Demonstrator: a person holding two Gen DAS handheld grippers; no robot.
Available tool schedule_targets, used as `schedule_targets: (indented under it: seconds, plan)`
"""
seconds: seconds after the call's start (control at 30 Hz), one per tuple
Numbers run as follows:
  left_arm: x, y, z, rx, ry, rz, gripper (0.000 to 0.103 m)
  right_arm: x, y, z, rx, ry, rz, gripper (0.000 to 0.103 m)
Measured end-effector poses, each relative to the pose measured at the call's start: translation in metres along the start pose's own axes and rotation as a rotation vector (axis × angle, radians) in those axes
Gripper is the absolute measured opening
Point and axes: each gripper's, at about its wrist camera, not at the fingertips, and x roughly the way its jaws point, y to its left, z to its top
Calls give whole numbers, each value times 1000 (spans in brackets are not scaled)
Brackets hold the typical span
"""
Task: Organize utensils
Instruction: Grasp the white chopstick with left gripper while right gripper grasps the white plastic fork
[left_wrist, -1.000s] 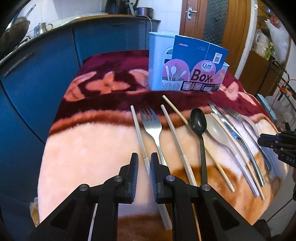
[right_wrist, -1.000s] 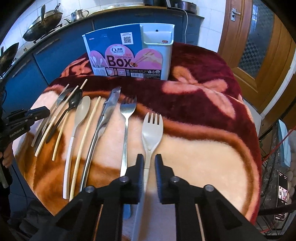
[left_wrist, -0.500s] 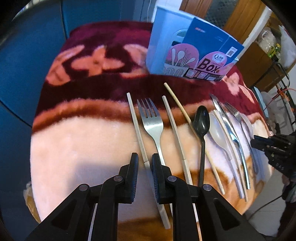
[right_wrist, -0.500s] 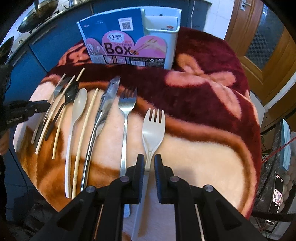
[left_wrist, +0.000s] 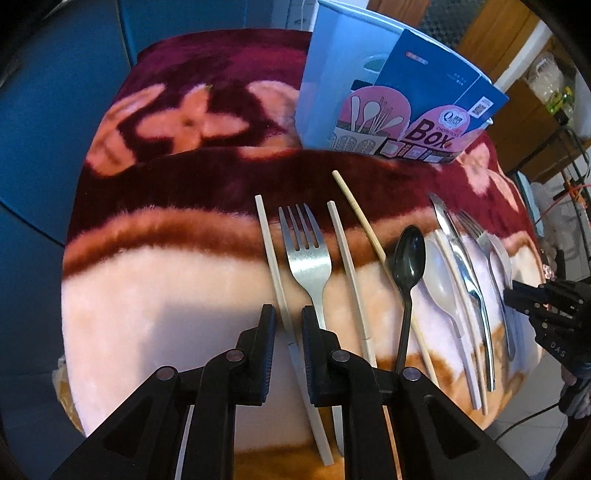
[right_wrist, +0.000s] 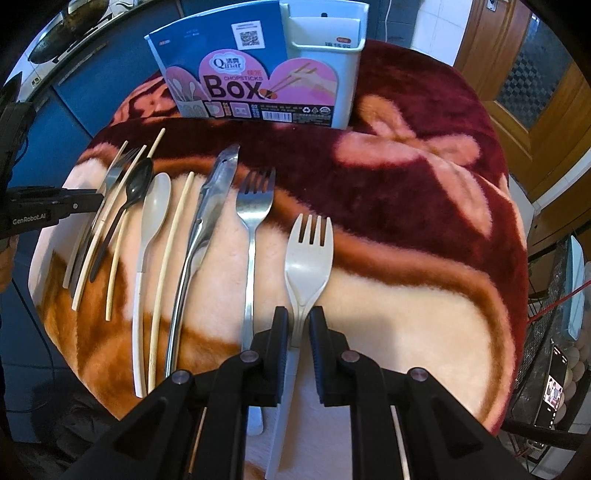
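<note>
Covering the table — a plush maroon-and-peach blanket, blue cabinets behind.

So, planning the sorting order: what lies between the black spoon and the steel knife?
In the right wrist view, between the black spoon and steel knife: a beige spoon and one pale chopstick.

Dim, bluish indoor light; strong fisheye bend

Black vignette rings both views; gripper shadows fall on the blanket near its front edge; glare streaks the metal knife; far corners blur softly.
</note>
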Motion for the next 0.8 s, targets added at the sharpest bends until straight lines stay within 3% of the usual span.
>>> schedule_targets:
  seconds: [0.17,0.27,0.57,0.8]
  plan:
    - [-8,10,-9,-39,-47,-21,5,-6,-2,-10,44,-71,5,10]
    - [-20,12,-21,-39,-121,-24,5,-15,-4,-18,68,-143,15,10]
    - [-64,-5,-41,5,-425,-55,5,-57,0,-34,94,-446,-4,10]
    - [-98,-31,-18,60,-652,-60,5,-85,8,-16,88,-642,-29,10]
